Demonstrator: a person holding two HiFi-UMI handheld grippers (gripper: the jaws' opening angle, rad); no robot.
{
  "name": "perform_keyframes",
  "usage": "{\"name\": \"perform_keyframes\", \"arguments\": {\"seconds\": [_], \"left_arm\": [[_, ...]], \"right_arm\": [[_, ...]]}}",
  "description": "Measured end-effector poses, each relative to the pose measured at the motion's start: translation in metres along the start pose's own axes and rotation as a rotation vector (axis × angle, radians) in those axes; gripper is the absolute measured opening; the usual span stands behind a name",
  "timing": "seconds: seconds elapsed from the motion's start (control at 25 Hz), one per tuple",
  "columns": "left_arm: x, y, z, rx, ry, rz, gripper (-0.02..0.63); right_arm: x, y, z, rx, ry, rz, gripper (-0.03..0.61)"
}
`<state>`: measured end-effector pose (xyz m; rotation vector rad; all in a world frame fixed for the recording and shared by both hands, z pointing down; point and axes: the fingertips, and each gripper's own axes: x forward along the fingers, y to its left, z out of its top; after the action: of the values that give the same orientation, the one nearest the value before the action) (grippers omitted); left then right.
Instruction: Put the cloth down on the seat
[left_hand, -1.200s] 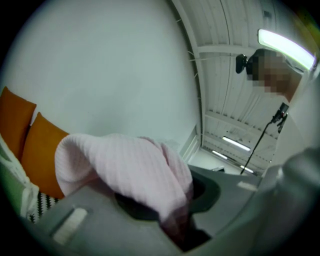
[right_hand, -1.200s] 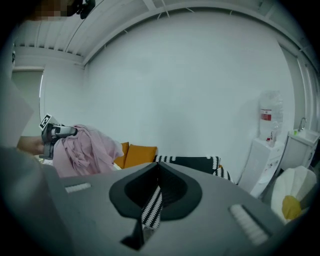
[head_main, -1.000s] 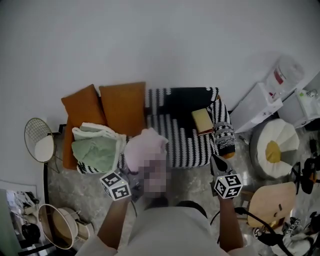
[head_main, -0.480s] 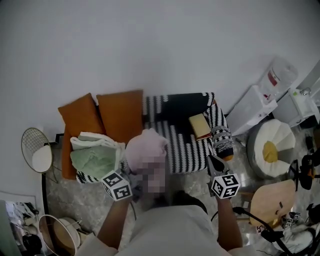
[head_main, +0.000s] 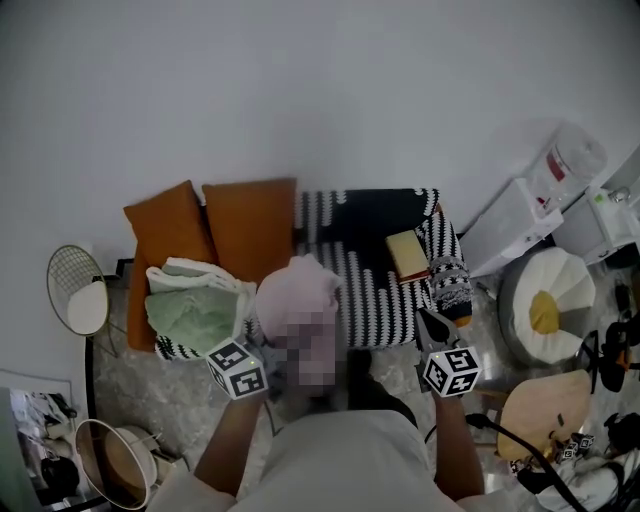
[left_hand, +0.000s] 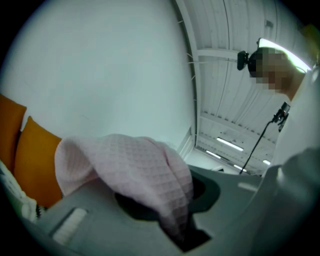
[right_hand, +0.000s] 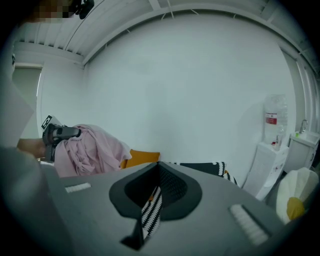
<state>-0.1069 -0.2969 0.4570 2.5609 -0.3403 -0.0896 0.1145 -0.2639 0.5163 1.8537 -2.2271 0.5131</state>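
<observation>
A pink waffle-weave cloth (head_main: 296, 293) hangs bunched from my left gripper (head_main: 270, 345), which is shut on it. In the left gripper view the pink cloth (left_hand: 135, 167) drapes over the jaws and hides their tips. The cloth is held above the front edge of the seat (head_main: 375, 290), a sofa with a black-and-white striped cover. My right gripper (head_main: 429, 323) is shut and holds nothing, near the sofa's front right corner. In the right gripper view its jaws (right_hand: 159, 166) meet at a point, with the pink cloth (right_hand: 87, 146) at the left.
Two orange cushions (head_main: 250, 220) lean at the sofa's back left. Green and white cloths (head_main: 192, 308) lie on its left end, and a yellow box (head_main: 407, 255) on its right. A white pouf (head_main: 548, 300), water dispenser (head_main: 520, 212), wire side table (head_main: 78, 293) and wooden stool (head_main: 545, 405) stand around.
The head view has swayed slightly. Both grippers stay in nearly the same place, and the pink cloth is still in the left gripper.
</observation>
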Motion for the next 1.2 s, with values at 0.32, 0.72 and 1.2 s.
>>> {"name": "perform_keyframes", "arguments": {"seconds": [0.32,0.72,1.2], "left_arm": [[0.030,0.018,0.000,-0.002,0.014,0.039,0.092],[0.093,0.045,0.014,-0.002,0.027,0.091,0.093],[0.176,0.113,0.011,-0.028,0.040,0.182,0.094]], "right_arm": [[0.027,-0.029,-0.007,0.026,0.026,0.034,0.000],[0.073,-0.084,-0.003,0.063,0.052,0.098,0.000],[0.154,-0.150,-0.017,0.074,0.138,0.201,0.000]]}}
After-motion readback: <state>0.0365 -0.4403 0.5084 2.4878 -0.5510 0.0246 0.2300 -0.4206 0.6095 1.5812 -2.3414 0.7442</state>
